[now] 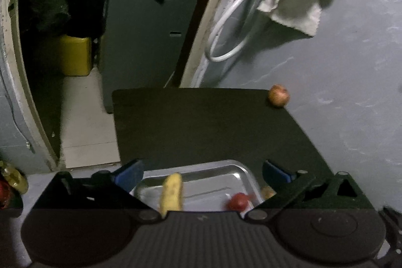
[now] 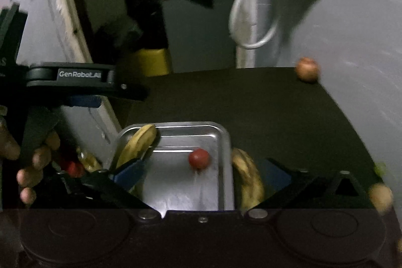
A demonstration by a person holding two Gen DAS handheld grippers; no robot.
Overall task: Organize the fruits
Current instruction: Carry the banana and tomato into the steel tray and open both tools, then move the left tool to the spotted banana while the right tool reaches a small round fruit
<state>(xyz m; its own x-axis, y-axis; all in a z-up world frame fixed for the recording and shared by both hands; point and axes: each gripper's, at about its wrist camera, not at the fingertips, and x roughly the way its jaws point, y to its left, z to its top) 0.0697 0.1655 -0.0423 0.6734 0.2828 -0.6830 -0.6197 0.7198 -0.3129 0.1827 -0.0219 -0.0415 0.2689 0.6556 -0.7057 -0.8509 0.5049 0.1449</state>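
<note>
A steel tray (image 1: 235, 165) sits at the near end of a black table (image 1: 201, 122). In it lie a banana (image 1: 172, 192) and a small red fruit (image 1: 238, 201). My left gripper (image 1: 203, 173) hangs open above the tray with nothing between its blue pads. In the right wrist view, my right gripper (image 2: 203, 173) is also open and empty over the tray (image 2: 224, 136), above the red fruit (image 2: 199, 158). One banana (image 2: 139, 145) leans on the tray's left wall. Another banana (image 2: 247, 180) lies on the table just right of the tray. A round brownish fruit (image 2: 307, 69) rests at the far right corner.
A tan round fruit (image 2: 380, 195) sits near the table's right edge. A person's hand (image 2: 37, 160) holds the left gripper, whose fingers (image 2: 120, 89) reach in from the left. A grey wall (image 1: 351, 92) borders the table on the right. A yellow container (image 1: 75, 55) and a dark cabinet (image 1: 145, 42) stand beyond.
</note>
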